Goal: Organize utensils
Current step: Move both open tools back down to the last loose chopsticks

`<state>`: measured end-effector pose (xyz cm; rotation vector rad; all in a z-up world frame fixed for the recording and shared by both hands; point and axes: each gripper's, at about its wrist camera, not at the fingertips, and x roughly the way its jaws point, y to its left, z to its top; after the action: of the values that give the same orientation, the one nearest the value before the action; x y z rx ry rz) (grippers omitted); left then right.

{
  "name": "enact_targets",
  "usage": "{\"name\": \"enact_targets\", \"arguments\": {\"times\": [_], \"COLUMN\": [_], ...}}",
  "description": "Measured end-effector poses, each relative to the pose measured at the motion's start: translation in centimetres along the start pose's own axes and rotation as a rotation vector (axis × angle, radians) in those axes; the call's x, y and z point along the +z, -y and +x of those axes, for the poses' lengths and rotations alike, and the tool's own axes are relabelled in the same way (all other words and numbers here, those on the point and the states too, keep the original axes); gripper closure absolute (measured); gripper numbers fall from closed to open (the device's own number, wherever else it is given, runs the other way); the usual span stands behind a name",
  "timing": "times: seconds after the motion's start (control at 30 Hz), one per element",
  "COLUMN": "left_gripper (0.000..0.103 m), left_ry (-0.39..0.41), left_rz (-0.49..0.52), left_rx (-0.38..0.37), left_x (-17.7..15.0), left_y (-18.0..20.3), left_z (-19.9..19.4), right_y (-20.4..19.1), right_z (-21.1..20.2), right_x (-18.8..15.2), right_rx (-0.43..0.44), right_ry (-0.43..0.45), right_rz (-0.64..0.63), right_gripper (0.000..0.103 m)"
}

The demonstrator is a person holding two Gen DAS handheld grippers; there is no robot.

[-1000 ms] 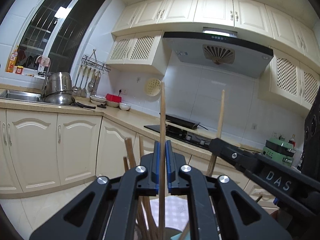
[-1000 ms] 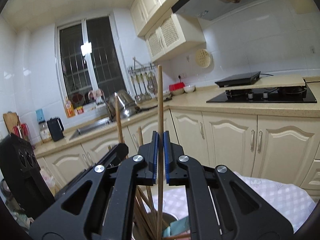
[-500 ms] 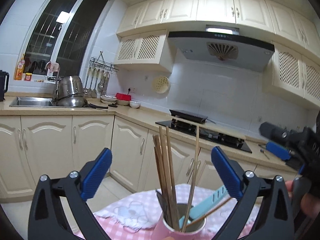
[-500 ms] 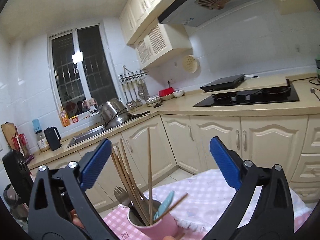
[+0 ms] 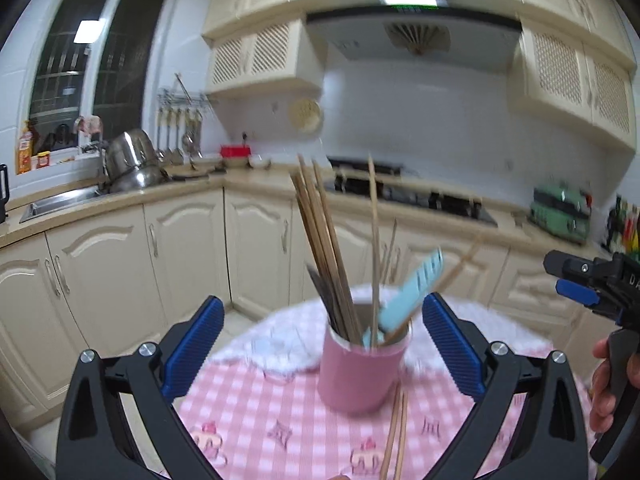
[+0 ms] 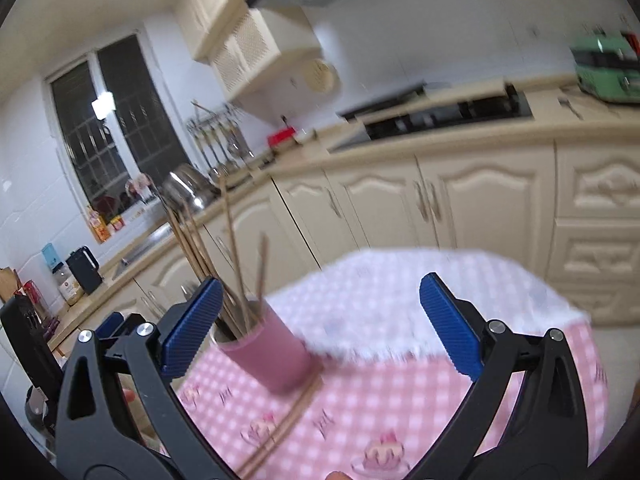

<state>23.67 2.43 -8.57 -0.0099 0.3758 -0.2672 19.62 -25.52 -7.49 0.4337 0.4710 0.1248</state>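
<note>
Pink-checked table point(image 5: 256, 408): chopsticks point(image 5: 320, 248) upright in pink cup point(image 5: 360, 372).

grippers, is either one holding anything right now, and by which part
Nothing is held. The left gripper and right gripper are both open and empty; the chopsticks stand in the pink cup.

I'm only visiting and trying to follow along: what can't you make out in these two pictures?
- Bottom of the pink cup: its own wall hides the utensils' lower ends, left view.
- Loose chopsticks: cut off by the bottom edge, left view.
- Cup in the right view: motion-blurred, partly behind the right tongs.
</note>
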Motion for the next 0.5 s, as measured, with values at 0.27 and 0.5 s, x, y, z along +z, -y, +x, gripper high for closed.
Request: {"name": "enact_targets", "arguments": {"times": [0.27, 0.5], "left_gripper": [0.006, 0.006], "left_ry": [-0.235, -0.457], "left_rz": [0.135, 0.215], "left_rx": [-0.001, -0.071], "left_x": [-4.3, -7.4], "left_y": [1.2, 1.3], "left_z": [2.8, 5.9], "right_y": [1.9, 0.9], "right_z": [0.8, 2.3], "right_x": [-4.4, -8.2], "right_rx": [-0.06, -0.068], "right_ry": [-0.181, -0.344], "right_rz": [0.033, -0.011], "right_gripper": [0.006, 0.006]}}
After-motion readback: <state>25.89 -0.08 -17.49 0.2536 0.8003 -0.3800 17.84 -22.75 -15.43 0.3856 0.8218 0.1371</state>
